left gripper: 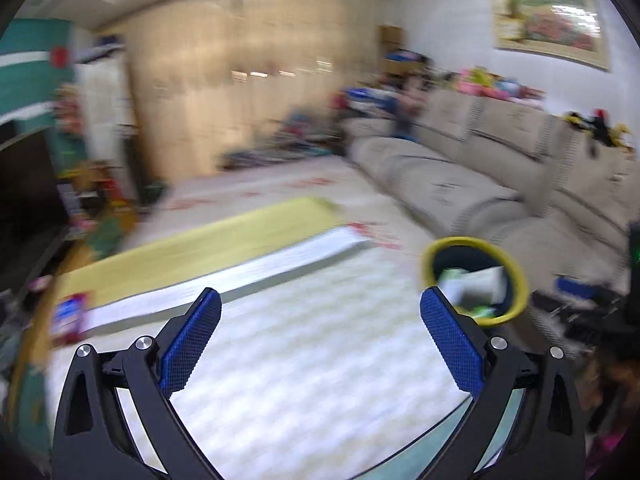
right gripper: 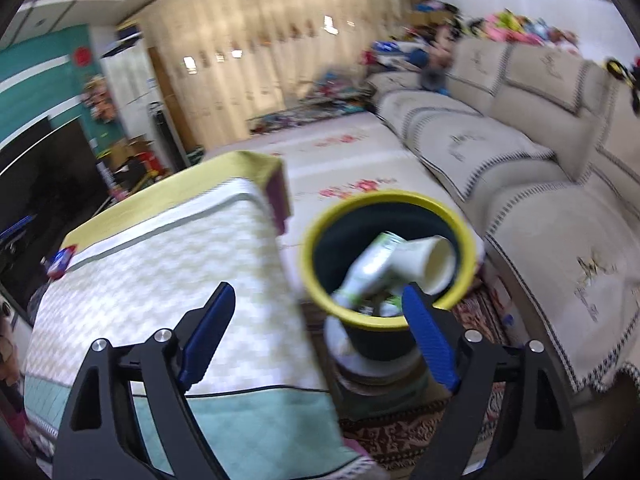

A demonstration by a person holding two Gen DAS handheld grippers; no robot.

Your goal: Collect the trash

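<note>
A dark bin with a yellow rim (right gripper: 460,224) stands on the floor off the table's right edge, between table and sofa. It holds a white paper cup (right gripper: 428,264), a green-white carton (right gripper: 370,266) and other scraps. My right gripper (right gripper: 316,300) is open and empty, above the table's right edge, its right finger in front of the bin's near rim. My left gripper (left gripper: 320,300) is open and empty over the table. The bin (left gripper: 520,276) sits just beyond its right finger. A small red-blue packet (left gripper: 70,316) lies at the table's far left; it also shows in the right wrist view (right gripper: 62,261).
The table carries a white-patterned cloth (right gripper: 168,264) with a yellow far band (left gripper: 208,240). A long beige sofa (right gripper: 532,184) runs along the right. A dark TV unit (right gripper: 44,184) stands on the left. A patterned rug (right gripper: 400,436) lies under the bin. Toys clutter the far floor.
</note>
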